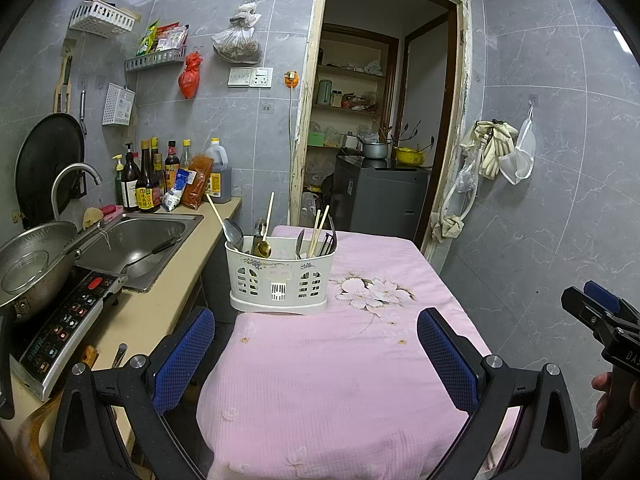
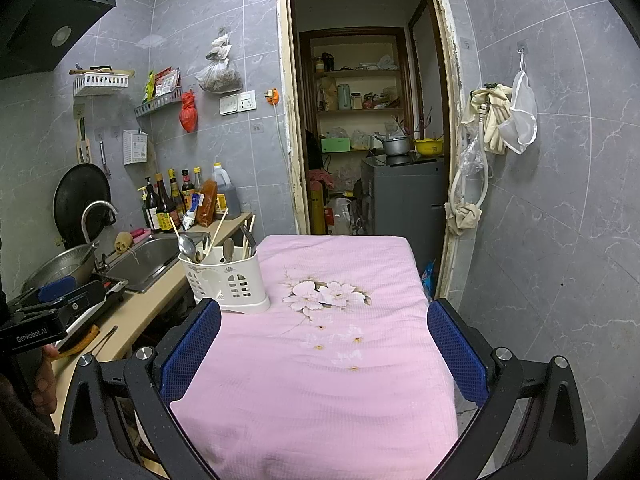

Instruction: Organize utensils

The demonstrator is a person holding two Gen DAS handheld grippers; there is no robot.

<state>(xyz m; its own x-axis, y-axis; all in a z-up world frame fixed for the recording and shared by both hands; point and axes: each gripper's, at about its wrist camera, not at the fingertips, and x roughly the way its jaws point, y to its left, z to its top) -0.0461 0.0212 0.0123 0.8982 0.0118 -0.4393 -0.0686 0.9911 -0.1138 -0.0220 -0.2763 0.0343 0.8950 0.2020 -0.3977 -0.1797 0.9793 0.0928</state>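
Observation:
A white plastic utensil caddy (image 1: 280, 280) stands on the far left part of a table under a pink flowered cloth (image 1: 340, 380). It holds spoons (image 1: 234, 233), chopsticks (image 1: 319, 229) and dark forks. It also shows in the right wrist view (image 2: 226, 280). My left gripper (image 1: 316, 344) is open and empty, held above the near half of the table, short of the caddy. My right gripper (image 2: 324, 344) is open and empty above the table's near middle; it also shows at the left wrist view's right edge (image 1: 600, 312).
A counter on the left carries a steel sink (image 1: 136, 244), a wok (image 1: 32, 268) on an induction cooker (image 1: 64, 328), and sauce bottles (image 1: 148, 180). A utensil lies on the counter edge (image 2: 102, 338). A doorway (image 2: 360, 140) opens behind the table.

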